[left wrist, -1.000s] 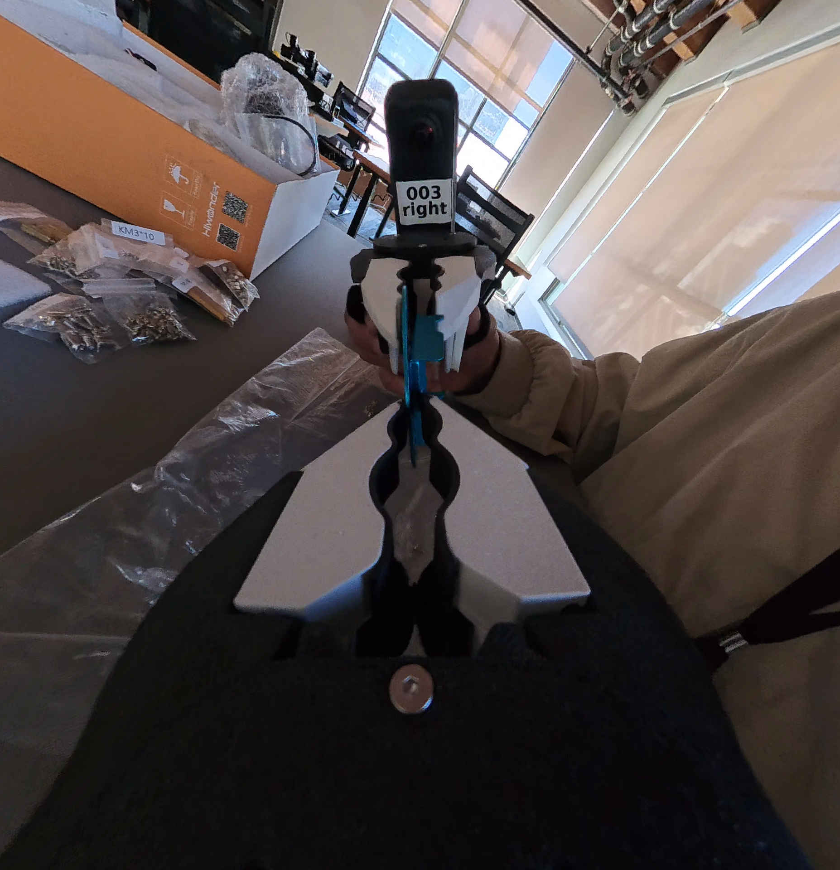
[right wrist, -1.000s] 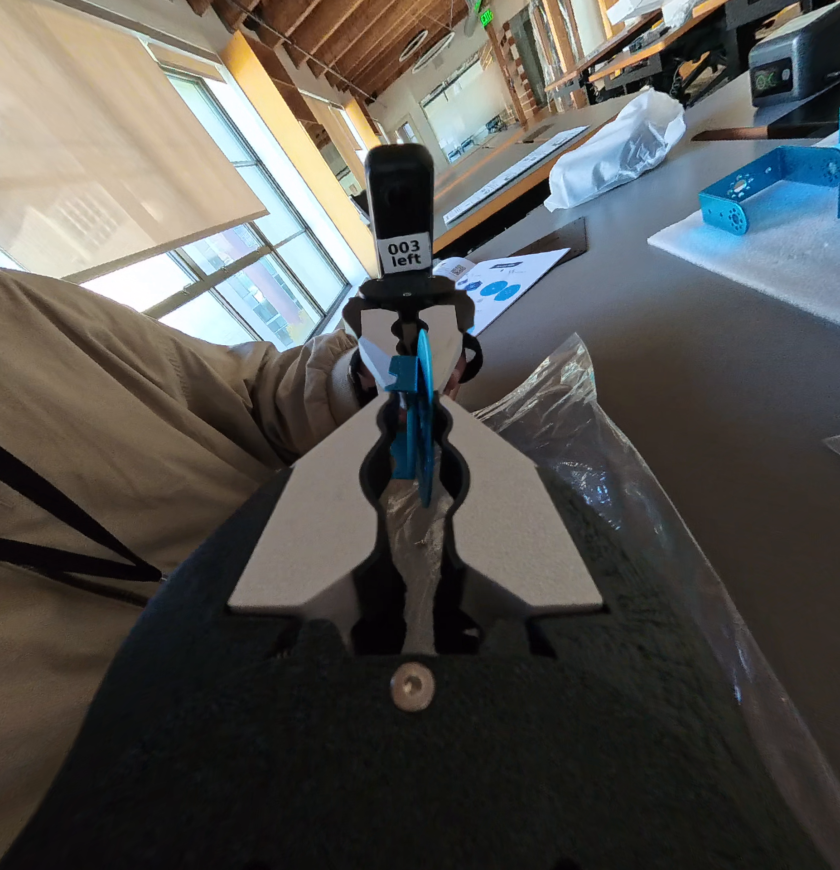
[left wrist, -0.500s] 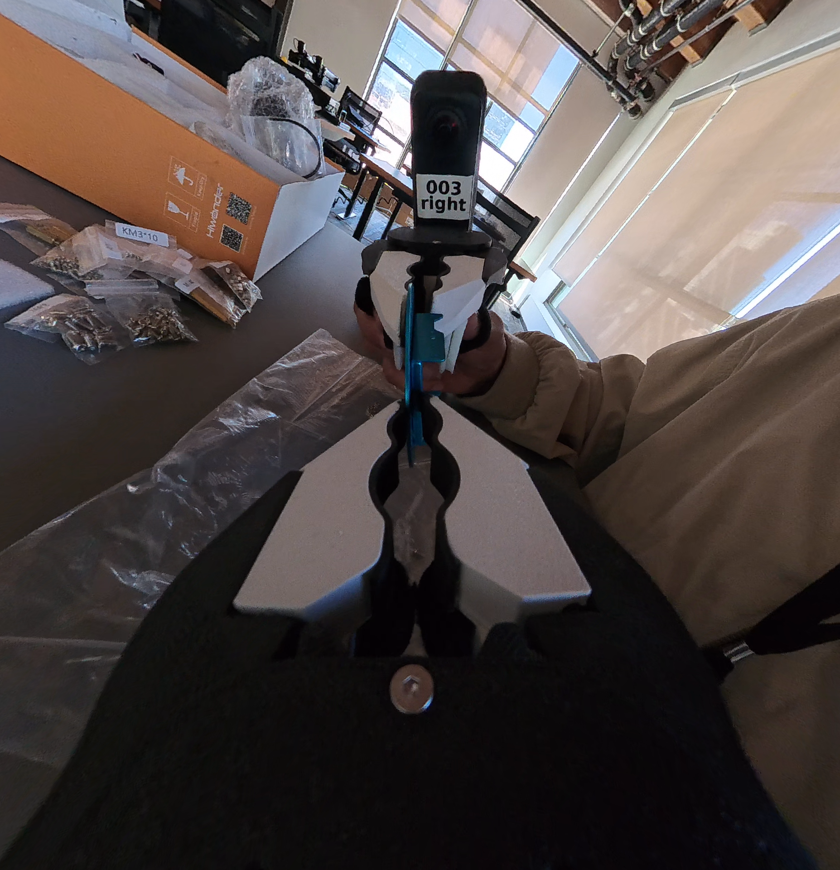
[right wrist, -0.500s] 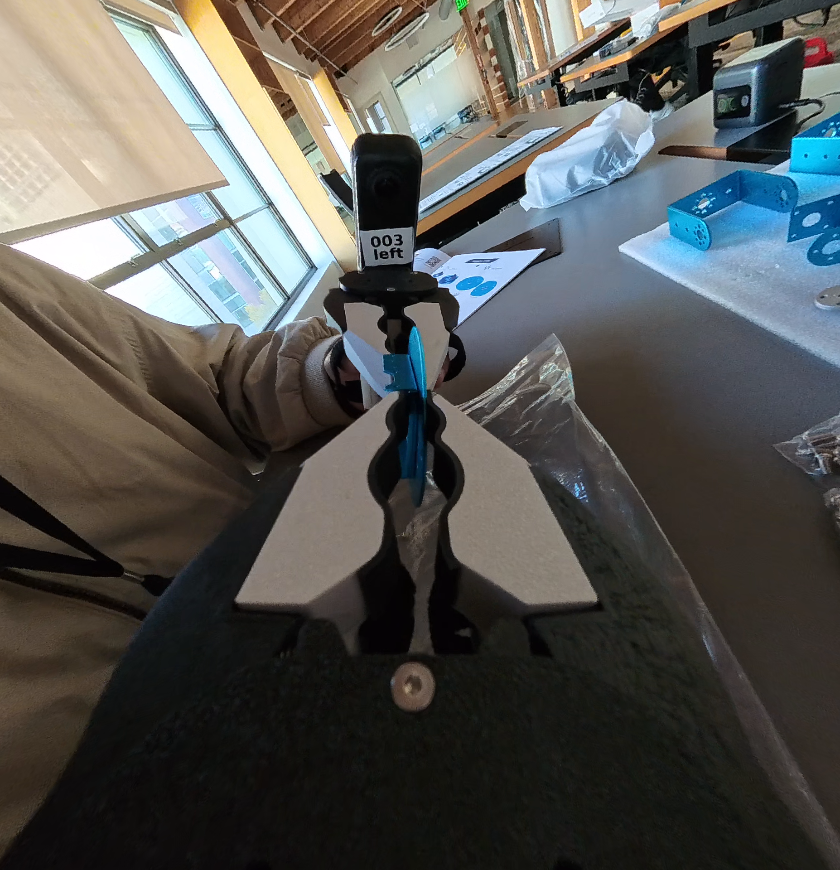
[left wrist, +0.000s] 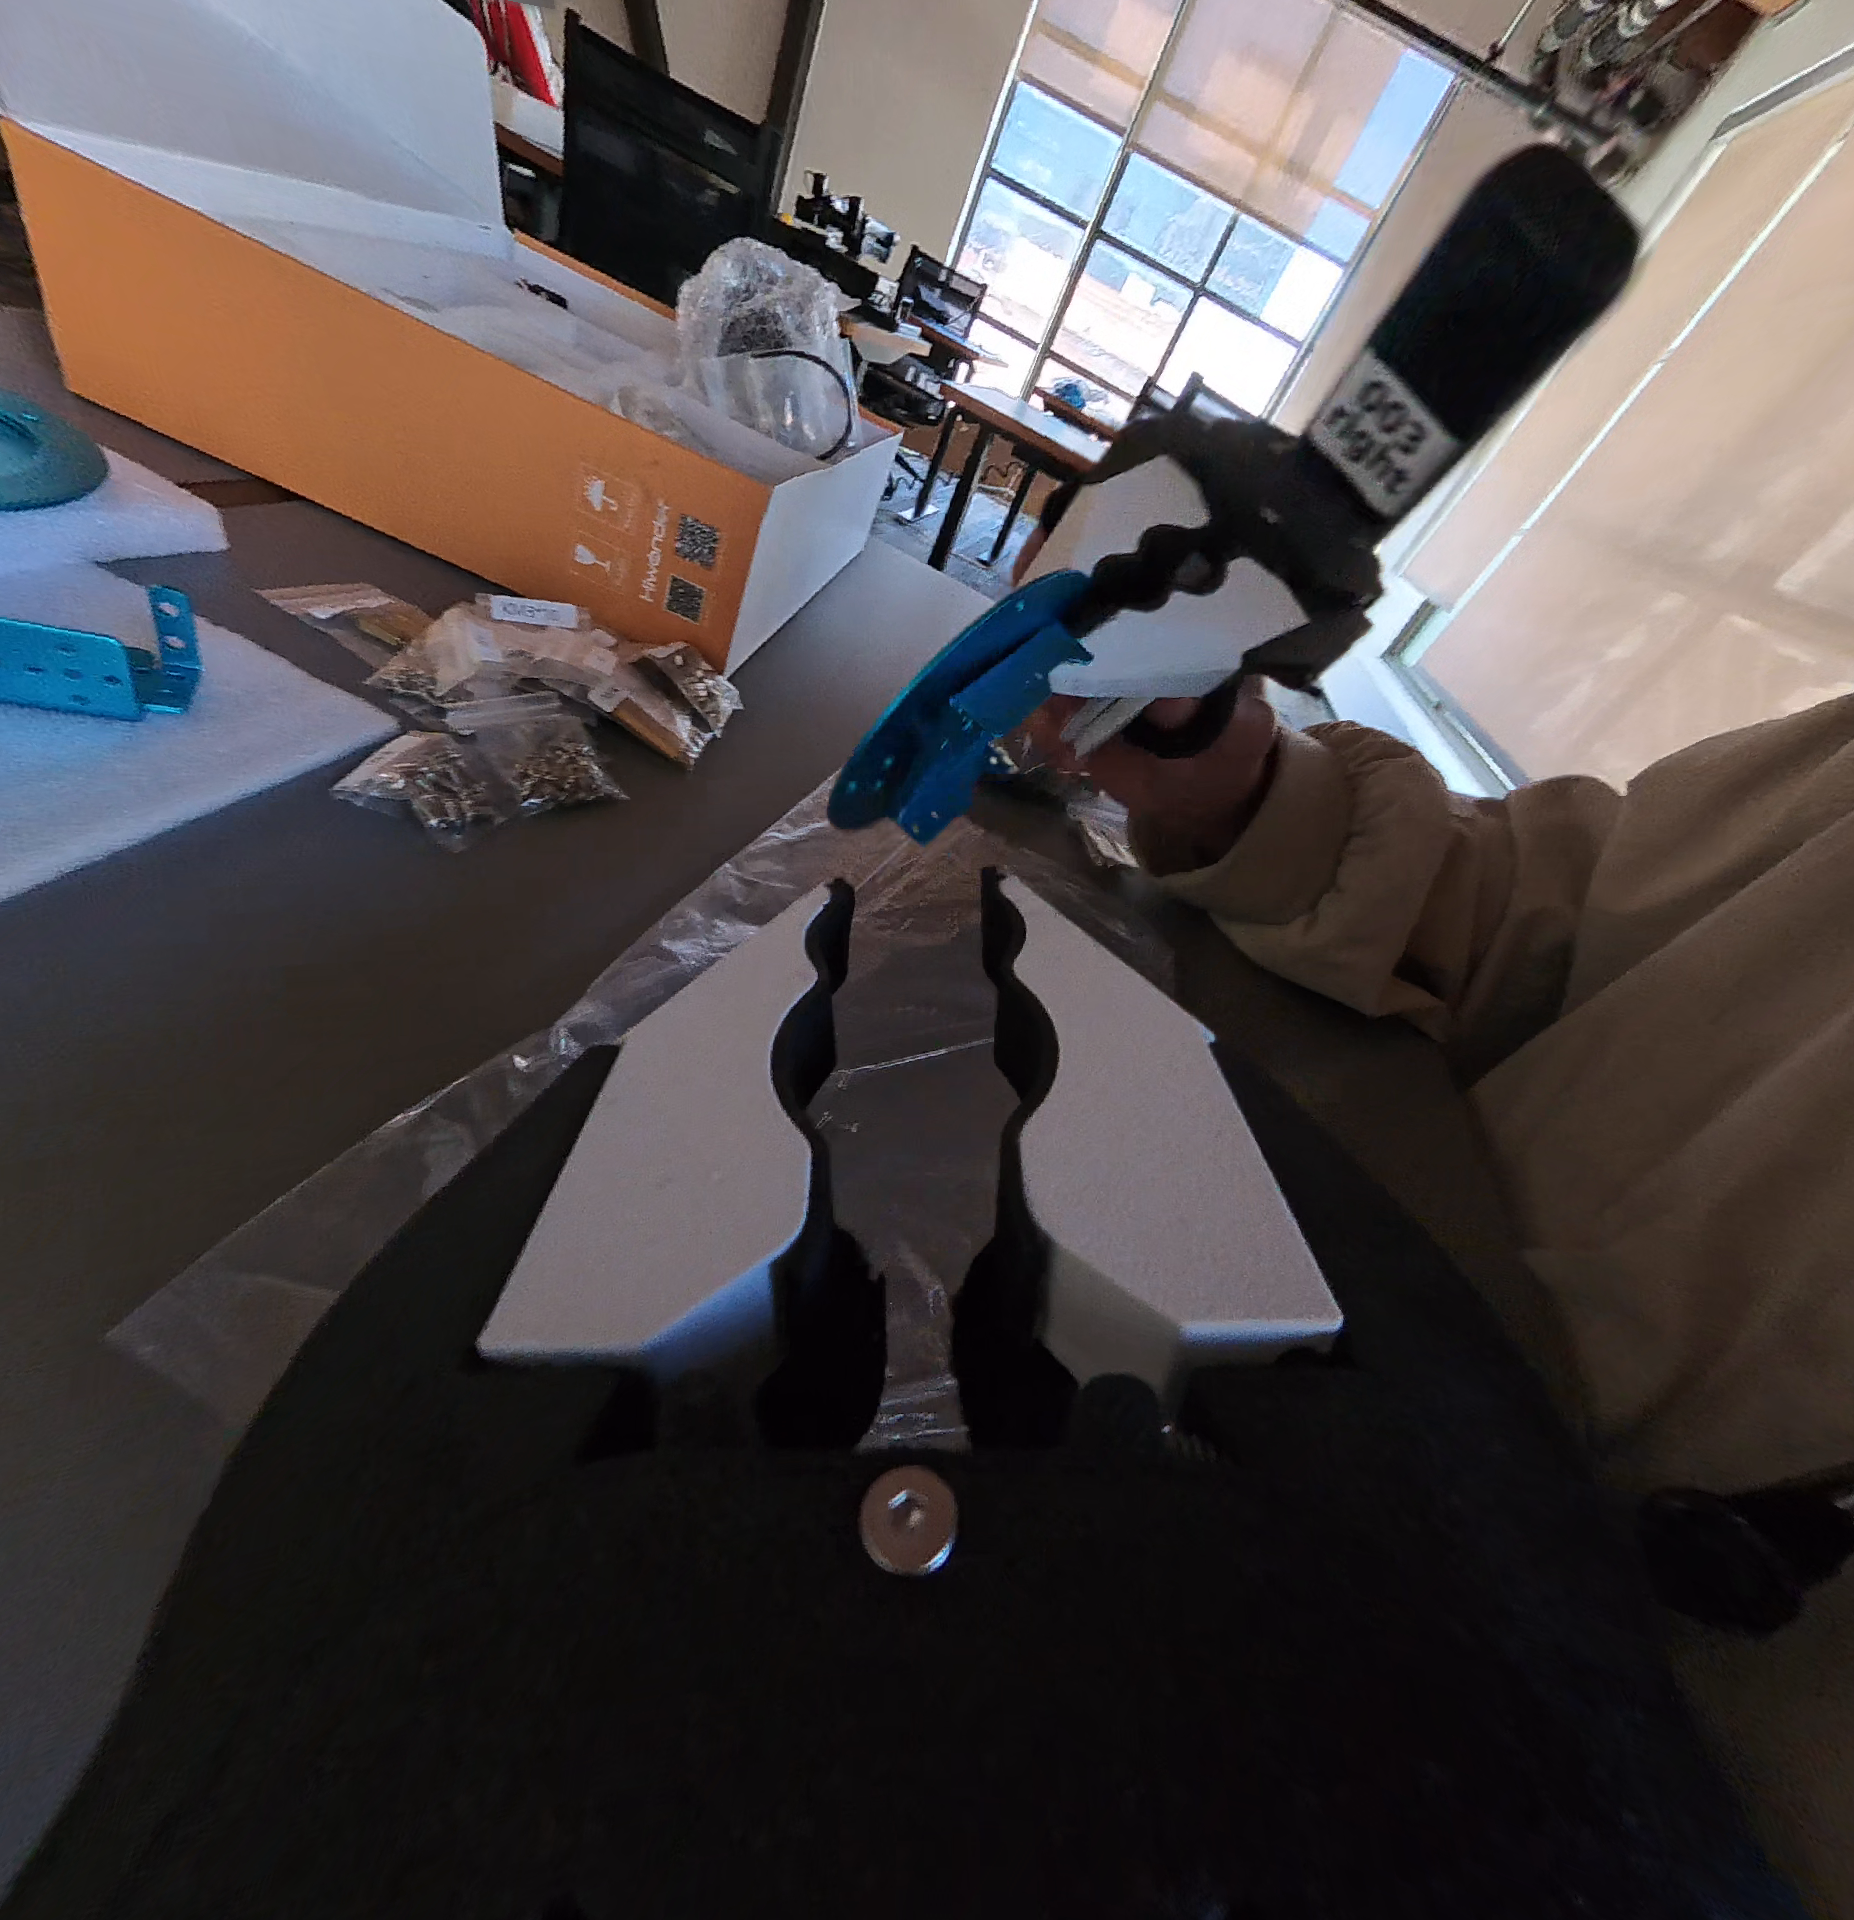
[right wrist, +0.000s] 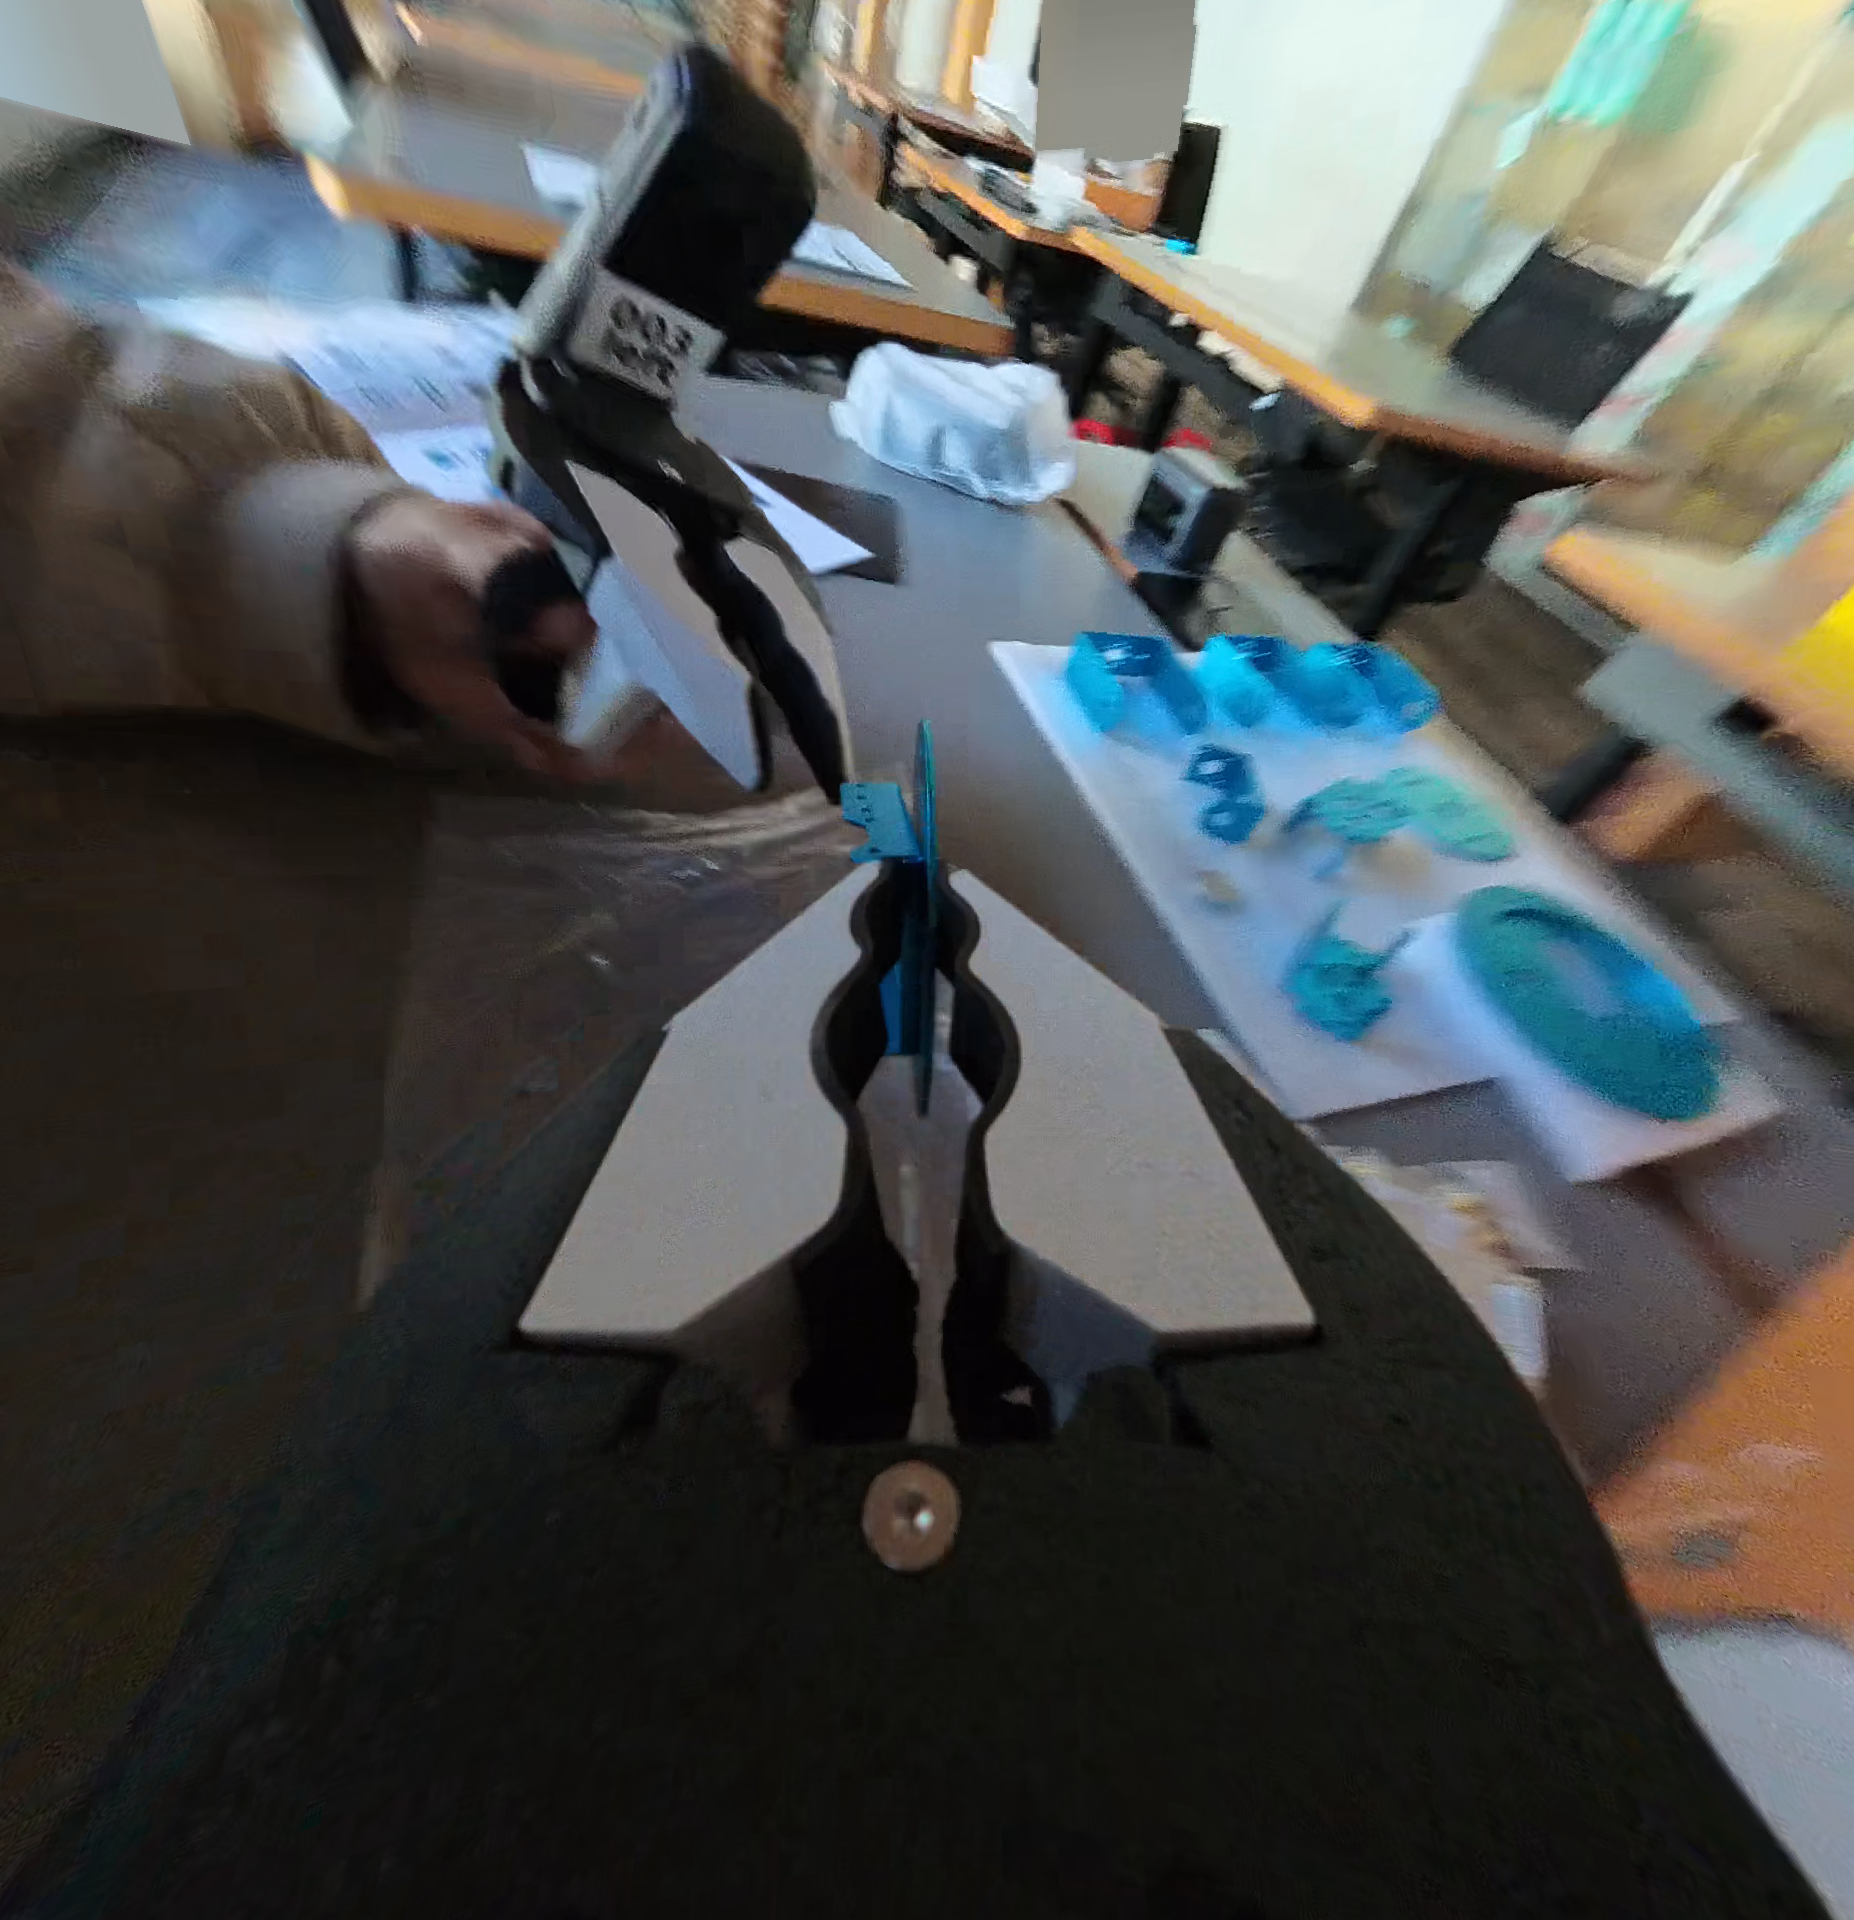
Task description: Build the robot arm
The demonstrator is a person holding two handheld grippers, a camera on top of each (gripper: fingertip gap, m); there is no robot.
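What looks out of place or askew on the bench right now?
Nothing looks damaged or spilled. The right gripper alone holds the blue disc part, tilted; the left gripper is open and empty over the clear plastic bag.

We see writing in four places, none copied here. In the left wrist view a white label (left wrist: 1385, 449) sits on the black camera of the far claw, upper right. An orange box (left wrist: 383, 416) at upper left bears printed symbols, a brand word and two square codes near its right end. A small white tag (left wrist: 533, 611) lies on the screw bags (left wrist: 528, 707) at centre left. In the right wrist view the far camera's label (right wrist: 648, 338), upper left, is blurred.
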